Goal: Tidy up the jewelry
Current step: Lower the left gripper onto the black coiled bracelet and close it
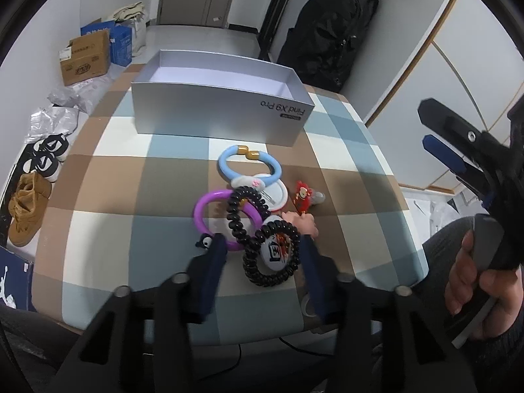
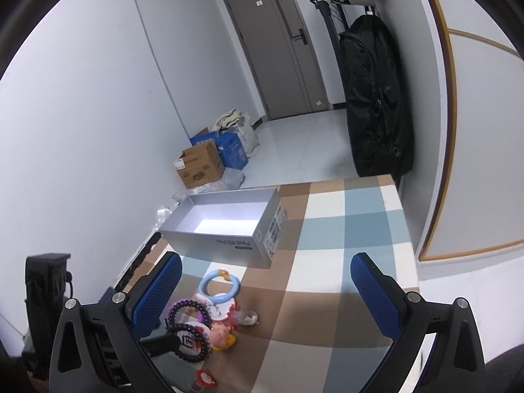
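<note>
A pile of jewelry lies on the checked tablecloth (image 1: 131,196): a light blue bracelet (image 1: 226,167), a purple ring (image 1: 201,209), two black coil ties, a red character clip (image 1: 303,196) and a small doll charm (image 1: 303,222). My left gripper (image 1: 263,253) straddles the nearer black coil tie (image 1: 271,255), which rings a white badge. Its right pad is at the coil's edge, with a small gap on the left. An empty silver box (image 1: 222,111) stands behind the pile. My right gripper (image 2: 265,294) hovers open over the cloth, holding nothing, beside the pile (image 2: 209,311) and box (image 2: 222,229).
The table ends just behind the box and at the right edge. A black bag (image 2: 376,98) hangs by the wall past the table's far corner. Cardboard boxes (image 1: 85,59) and shoes (image 1: 26,209) lie on the floor to the left. A hand (image 1: 475,278) grips the right gripper's handle.
</note>
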